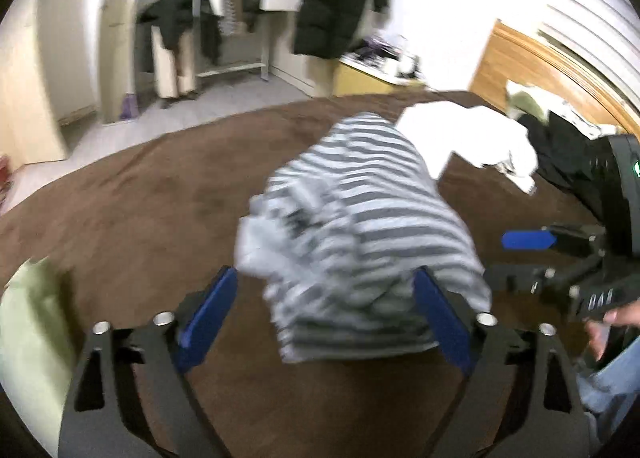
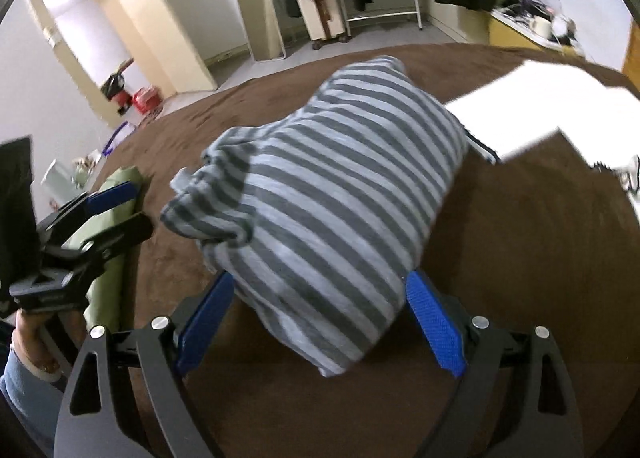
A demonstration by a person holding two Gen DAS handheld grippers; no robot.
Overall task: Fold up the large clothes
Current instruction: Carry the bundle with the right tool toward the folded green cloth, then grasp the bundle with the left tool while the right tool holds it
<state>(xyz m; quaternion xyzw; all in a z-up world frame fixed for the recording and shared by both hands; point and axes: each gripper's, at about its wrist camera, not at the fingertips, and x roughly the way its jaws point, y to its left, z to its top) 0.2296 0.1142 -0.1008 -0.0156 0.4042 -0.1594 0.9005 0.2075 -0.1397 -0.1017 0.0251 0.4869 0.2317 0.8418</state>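
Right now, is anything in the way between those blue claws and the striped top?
Nothing visible. The striped top lies bunched on the brown bedcover, directly ahead of the open right gripper and the open left gripper, with no other object between.

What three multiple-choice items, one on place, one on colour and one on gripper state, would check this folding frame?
1. Where does the striped garment lie?
A. on the brown bedcover
B. on the clothes rack
C. on the floor

2. What colours are its stripes?
A. red and white
B. dark grey and light grey
C. green and yellow

3. How do the fingers of the right gripper stand?
A. shut on the garment
B. spread open on either side of the garment's near end
C. out of view

Answers:
1. A, the bundle rests on the brown cover, with a white garment behind it.
2. B, grey bands alternate across the whole bundle.
3. B, both blue pads sit wide apart; the left gripper is open likewise.
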